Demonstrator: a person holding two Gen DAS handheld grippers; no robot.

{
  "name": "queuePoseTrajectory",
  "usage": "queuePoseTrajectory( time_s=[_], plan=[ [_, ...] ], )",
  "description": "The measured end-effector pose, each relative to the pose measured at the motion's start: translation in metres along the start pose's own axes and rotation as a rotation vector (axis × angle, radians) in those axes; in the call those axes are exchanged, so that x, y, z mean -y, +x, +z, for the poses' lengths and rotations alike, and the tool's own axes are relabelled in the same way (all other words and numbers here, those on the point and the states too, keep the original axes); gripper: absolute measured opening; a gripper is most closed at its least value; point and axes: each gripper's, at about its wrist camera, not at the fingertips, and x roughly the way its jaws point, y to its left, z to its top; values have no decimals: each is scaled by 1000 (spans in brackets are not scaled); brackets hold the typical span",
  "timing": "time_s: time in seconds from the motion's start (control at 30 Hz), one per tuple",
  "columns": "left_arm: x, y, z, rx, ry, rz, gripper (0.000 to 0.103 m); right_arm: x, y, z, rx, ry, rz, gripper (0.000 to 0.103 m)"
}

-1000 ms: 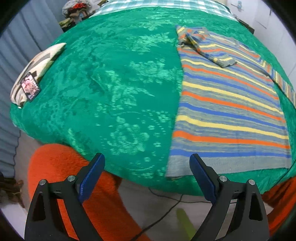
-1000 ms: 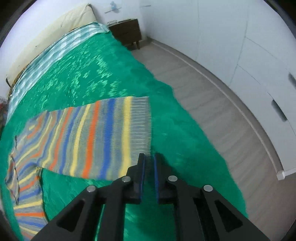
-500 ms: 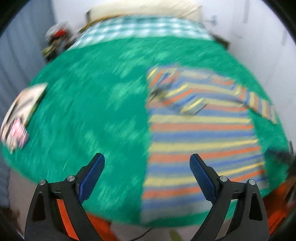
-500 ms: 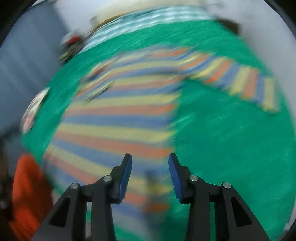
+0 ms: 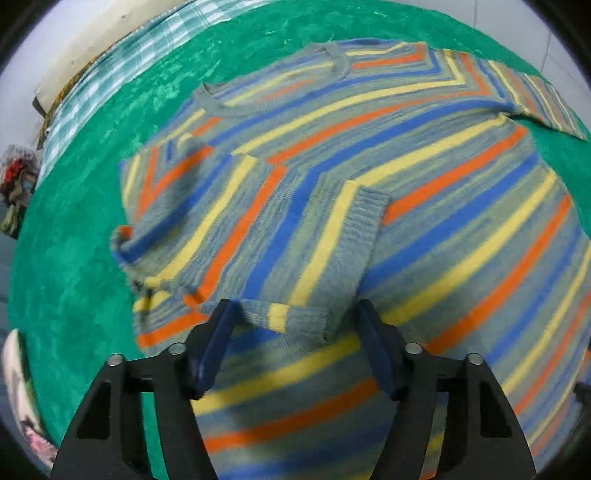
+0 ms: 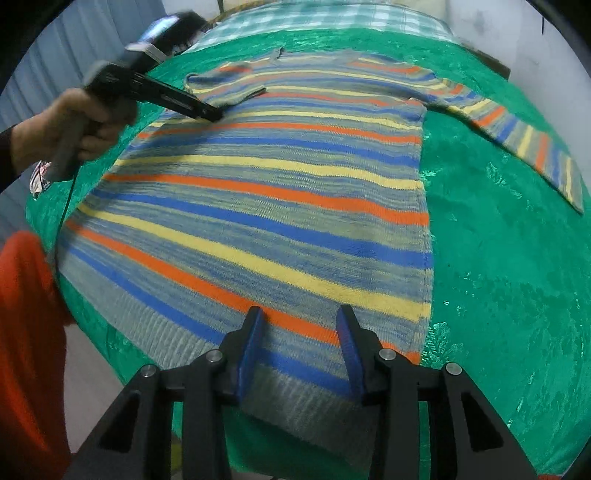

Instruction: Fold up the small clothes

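Note:
A striped knit sweater (image 6: pixel 277 184) in grey, blue, yellow and orange lies flat on a green bedspread (image 6: pixel 498 277). Its left sleeve (image 5: pixel 258 229) is folded across the chest; its right sleeve (image 6: pixel 524 147) lies stretched out to the side. My left gripper (image 5: pixel 295 325) is open, right over the folded sleeve's cuff, which lies between its fingers. It also shows in the right wrist view (image 6: pixel 207 110), held in a hand near the sweater's shoulder. My right gripper (image 6: pixel 299 325) is open and empty, above the sweater's hem.
A checked sheet (image 6: pixel 332 14) and a pillow (image 5: pixel 110 37) lie at the head of the bed. A folded patterned cloth (image 5: pixel 18 398) lies at the bed's left edge. Orange clothing of the person (image 6: pixel 29 350) is at the near left. Grey curtains (image 6: pixel 55 55) hang at the left.
My left gripper moved from the bed's foot in over the sweater to the folded sleeve cuff. My right gripper opened, left the right sleeve and swung round to the hem.

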Motion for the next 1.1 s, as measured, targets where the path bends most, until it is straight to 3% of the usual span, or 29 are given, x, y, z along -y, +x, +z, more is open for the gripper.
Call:
queuePoseTrajectory(
  time_s=[0.03, 0.07, 0.13, 0.23, 0.27, 0.37, 0.47, 0.57, 0.63, 0.73, 0.87, 1.0, 1.1],
  plan=[
    [-1, 0, 1, 14, -12, -9, 30, -1, 0, -1, 4, -4, -5, 43],
    [-3, -1, 4, 11, -10, 6, 11, -1, 0, -1, 6, -6, -7, 43],
    [-18, -14, 8, 39, -74, -31, 7, -1, 1, -2, 7, -7, -2, 43],
    [-93, -56, -1, 156, -386, -102, 7, 3, -1, -4, 12, 11, 14, 44],
    [-138, -70, -16, 195, -554, -118, 7, 3, -1, -4, 13, 11, 14, 44],
    [-234, -83, -63, 218, -872, -73, 7, 2, 0, -4, 16, 3, 8, 45],
    [-298, -74, -107, 169, -1062, -9, 7, 1, 2, -4, 18, 0, 7, 48],
    [-322, -52, -136, 106, -1169, -34, 7, 0, 3, -3, 17, -4, -2, 50],
    [-322, -41, -146, 79, -1186, -40, 7, -1, 4, -3, 17, -4, -7, 51],
    [-318, -33, -154, 68, -1186, -56, 7, -2, 4, -4, 17, -4, -10, 52],
    [-327, -23, -183, 64, -1311, -124, 7, -3, 4, -4, 19, -8, -12, 52],
    [-342, -30, -218, 55, -1408, -68, 6, -2, 5, -4, 19, -11, -8, 53],
    [-347, -40, -233, 73, -1399, -75, 8, -2, 5, -3, 20, -8, -7, 53]
  ],
)
